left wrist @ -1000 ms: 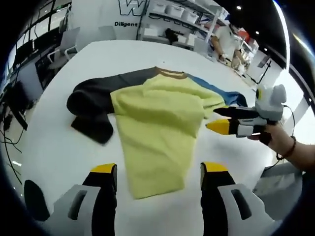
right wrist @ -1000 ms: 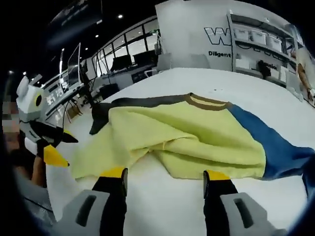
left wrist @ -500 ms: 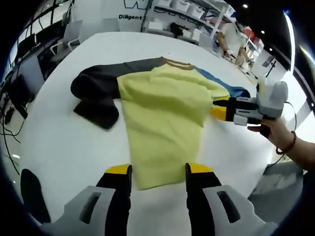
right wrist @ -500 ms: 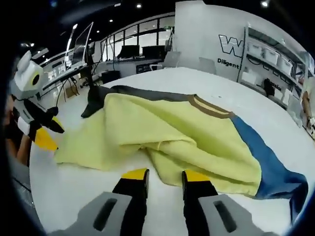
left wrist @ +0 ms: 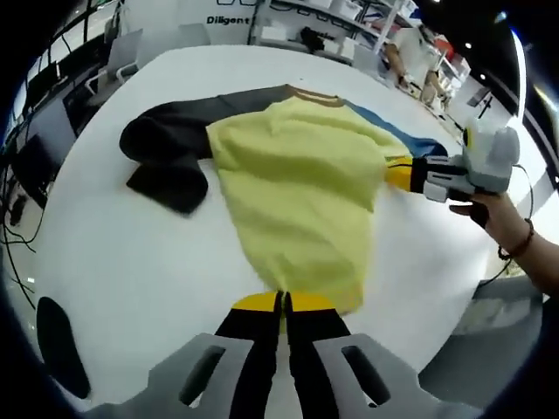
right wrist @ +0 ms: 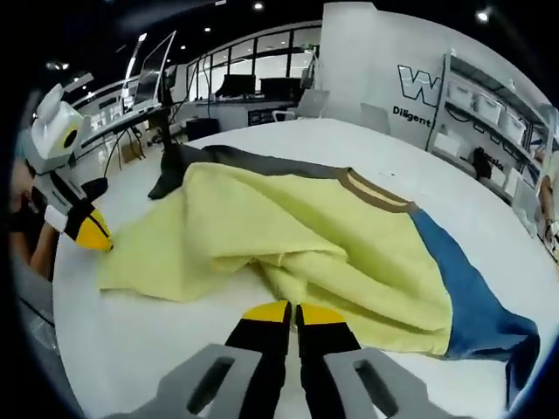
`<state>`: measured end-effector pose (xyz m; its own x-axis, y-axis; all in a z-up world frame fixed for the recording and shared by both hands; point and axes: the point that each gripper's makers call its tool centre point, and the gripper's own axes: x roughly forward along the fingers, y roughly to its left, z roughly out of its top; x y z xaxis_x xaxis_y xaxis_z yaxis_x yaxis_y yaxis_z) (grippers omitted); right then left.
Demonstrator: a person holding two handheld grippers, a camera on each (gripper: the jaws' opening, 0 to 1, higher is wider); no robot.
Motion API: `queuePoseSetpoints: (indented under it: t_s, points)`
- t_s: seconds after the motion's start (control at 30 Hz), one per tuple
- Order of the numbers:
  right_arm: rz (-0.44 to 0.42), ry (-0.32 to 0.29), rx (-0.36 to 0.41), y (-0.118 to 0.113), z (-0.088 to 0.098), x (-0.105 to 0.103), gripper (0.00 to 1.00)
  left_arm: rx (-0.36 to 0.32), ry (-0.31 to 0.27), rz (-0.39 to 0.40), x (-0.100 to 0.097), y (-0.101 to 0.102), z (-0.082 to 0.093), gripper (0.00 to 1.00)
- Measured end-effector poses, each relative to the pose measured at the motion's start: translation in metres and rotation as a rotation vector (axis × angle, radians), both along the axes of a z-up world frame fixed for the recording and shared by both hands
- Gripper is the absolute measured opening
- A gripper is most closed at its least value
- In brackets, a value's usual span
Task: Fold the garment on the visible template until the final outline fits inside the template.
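Your left tool (left wrist: 281,301) is pinched tight on the yellow hem of the shirt (left wrist: 297,183), which lies spread across the middle of the white worktop (left wrist: 113,262). Your right tool (right wrist: 293,312) is clamped on the shirt's folded side edge.

A white table (left wrist: 113,262) with a rounded edge filled the foreground. Behind it stood a white wall (right wrist: 367,52) bearing large dark letters (right wrist: 421,83) and the smaller word "Diligent" (left wrist: 225,19). Shelves (right wrist: 489,113) beside the wall held white bins (right wrist: 509,90). A person (left wrist: 417,59) in a light top stood near the shelves. Further off, desks with monitors (right wrist: 231,85) lined tall windows, and 1 chair (left wrist: 125,63) sat beside the table.
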<state>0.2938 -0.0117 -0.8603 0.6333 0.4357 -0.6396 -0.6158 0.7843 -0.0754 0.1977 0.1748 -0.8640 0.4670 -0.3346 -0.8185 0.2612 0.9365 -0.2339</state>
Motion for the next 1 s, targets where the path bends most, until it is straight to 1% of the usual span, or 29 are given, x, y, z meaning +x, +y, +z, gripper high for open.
queuePoseSetpoints:
  t_s: [0.07,0.17,0.33,0.4,0.5,0.53,0.57,0.67,0.7,0.8,0.9,1.0]
  points:
    - [0.026,0.002,-0.016,-0.002,0.002,-0.003,0.0,0.003,-0.007,-0.005,0.0,0.0,0.001,0.0]
    - [0.036,0.012,0.005,-0.006,0.01,-0.009,0.0,0.008,-0.037,0.0,0.004,0.002,0.008,0.0]
    - [0.039,0.036,0.019,-0.017,0.011,-0.017,0.0,0.004,-0.059,0.008,0.004,0.003,0.017,0.0]
    - [0.055,0.041,0.011,-0.018,0.011,-0.022,0.0,-0.001,-0.06,0.005,0.003,0.003,0.019,0.0]
    - [0.061,0.051,0.022,-0.021,0.012,-0.027,0.0,-0.002,-0.056,0.006,0.001,0.003,0.021,0.0]
    - [0.063,0.079,0.05,-0.02,0.012,-0.031,0.0,0.002,-0.054,0.005,0.0,0.003,0.022,0.0]
    - [0.053,0.094,0.068,-0.021,0.012,-0.033,0.0,0.003,-0.055,0.004,0.0,0.004,0.023,0.0]
    - [0.076,0.099,0.049,-0.026,0.013,-0.039,0.0,-0.01,-0.071,-0.005,-0.001,0.003,0.031,0.0]
    - [0.077,0.104,0.055,-0.028,0.015,-0.041,0.0,-0.019,-0.073,-0.007,-0.002,0.002,0.034,0.0]
    - [0.095,0.133,0.079,-0.032,0.017,-0.048,0.0,-0.013,-0.093,-0.005,-0.003,0.003,0.045,0.0]
    - [0.118,0.136,0.061,-0.039,0.018,-0.052,0.0,-0.02,-0.114,-0.006,-0.002,0.004,0.054,0.0]
    - [0.129,0.142,0.06,-0.045,0.019,-0.056,0.0,-0.027,-0.137,0.009,0.001,0.007,0.062,0.0]
